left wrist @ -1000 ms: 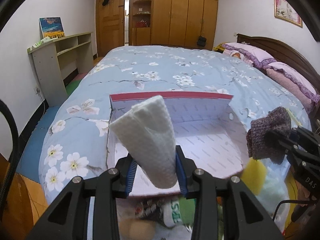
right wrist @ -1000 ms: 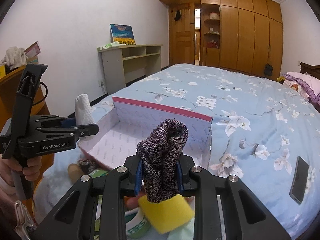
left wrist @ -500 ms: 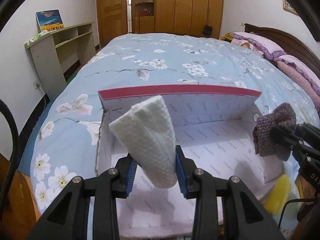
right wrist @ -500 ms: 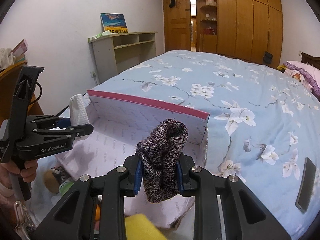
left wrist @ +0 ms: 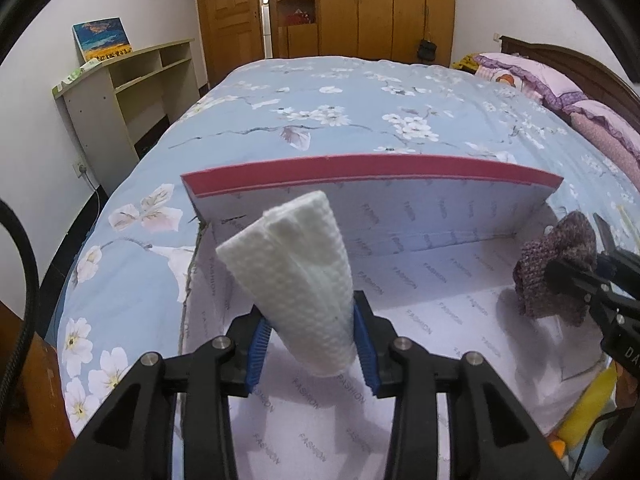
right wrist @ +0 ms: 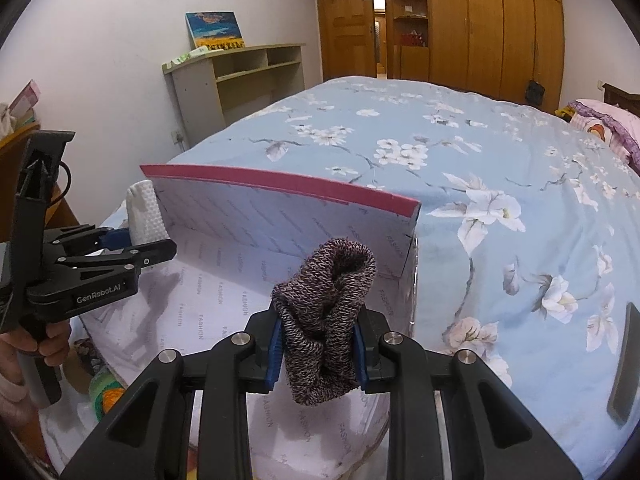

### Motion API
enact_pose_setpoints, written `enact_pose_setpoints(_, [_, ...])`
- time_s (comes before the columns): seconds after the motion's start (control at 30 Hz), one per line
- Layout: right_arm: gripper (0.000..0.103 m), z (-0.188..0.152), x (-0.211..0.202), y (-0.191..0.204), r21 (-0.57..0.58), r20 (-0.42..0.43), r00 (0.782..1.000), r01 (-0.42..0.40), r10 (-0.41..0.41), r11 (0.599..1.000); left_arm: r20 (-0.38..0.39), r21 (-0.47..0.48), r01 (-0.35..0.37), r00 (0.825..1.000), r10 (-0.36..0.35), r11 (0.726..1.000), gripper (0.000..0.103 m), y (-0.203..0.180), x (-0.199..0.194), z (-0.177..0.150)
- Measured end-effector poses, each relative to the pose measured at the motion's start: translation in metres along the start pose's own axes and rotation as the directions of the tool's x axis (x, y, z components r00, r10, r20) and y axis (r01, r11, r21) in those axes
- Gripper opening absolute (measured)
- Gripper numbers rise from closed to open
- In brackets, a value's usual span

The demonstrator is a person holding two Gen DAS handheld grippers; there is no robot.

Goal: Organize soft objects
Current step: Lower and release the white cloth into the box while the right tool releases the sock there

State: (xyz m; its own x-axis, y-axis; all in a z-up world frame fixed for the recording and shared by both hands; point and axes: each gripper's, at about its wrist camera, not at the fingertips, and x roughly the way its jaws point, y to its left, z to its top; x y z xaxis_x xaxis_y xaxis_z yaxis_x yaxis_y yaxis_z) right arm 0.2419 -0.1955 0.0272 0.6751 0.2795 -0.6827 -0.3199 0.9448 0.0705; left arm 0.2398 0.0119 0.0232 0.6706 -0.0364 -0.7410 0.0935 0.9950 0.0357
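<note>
Two grippers hover over the pink-rimmed box (left wrist: 440, 264): left gripper (left wrist: 312, 346) opening around a white cloth roll (left wrist: 296, 276) tilted up-left, right gripper (right wrist: 318, 354) clamping an upright knit bundle (right wrist: 326, 316)

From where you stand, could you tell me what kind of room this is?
A bedroom, most likely: a bed with a floral blue cover, pink pillows by a wooden headboard, and a wall of wooden wardrobes.
</note>
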Motion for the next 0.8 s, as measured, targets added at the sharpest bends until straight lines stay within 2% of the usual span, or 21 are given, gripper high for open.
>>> enact_pose_setpoints(0.17, [0.028, 0.001, 0.009, 0.001, -0.01, -0.027, 1.0, -0.002, 0.002, 1.0, -0.034, -0.008, 0.021, 0.999, -0.022, 1.0, 0.051, 0.0, 0.011, 0.001])
enact_pose_setpoints(0.27, [0.033, 0.001, 0.013, 0.0, -0.008, -0.037, 0.999, -0.01, 0.01, 1.0, -0.041, -0.009, 0.01, 0.999, -0.01, 1.0, 0.062, 0.001, 0.014, -0.001])
enact_pose_setpoints(0.4, [0.042, 0.001, 0.014, -0.001, -0.007, -0.036, 0.999, -0.002, 0.002, 1.0, -0.024, -0.006, 0.0, 1.0, 0.0, 1.0, 0.07, 0.002, 0.011, -0.001])
enact_pose_setpoints(0.8, [0.058, 0.002, -0.007, 0.004, -0.046, 0.048, 0.997, 0.062, -0.06, 0.997, 0.01, -0.005, 0.007, 1.0, -0.007, 1.0, 0.071, 0.005, -0.013, -0.006])
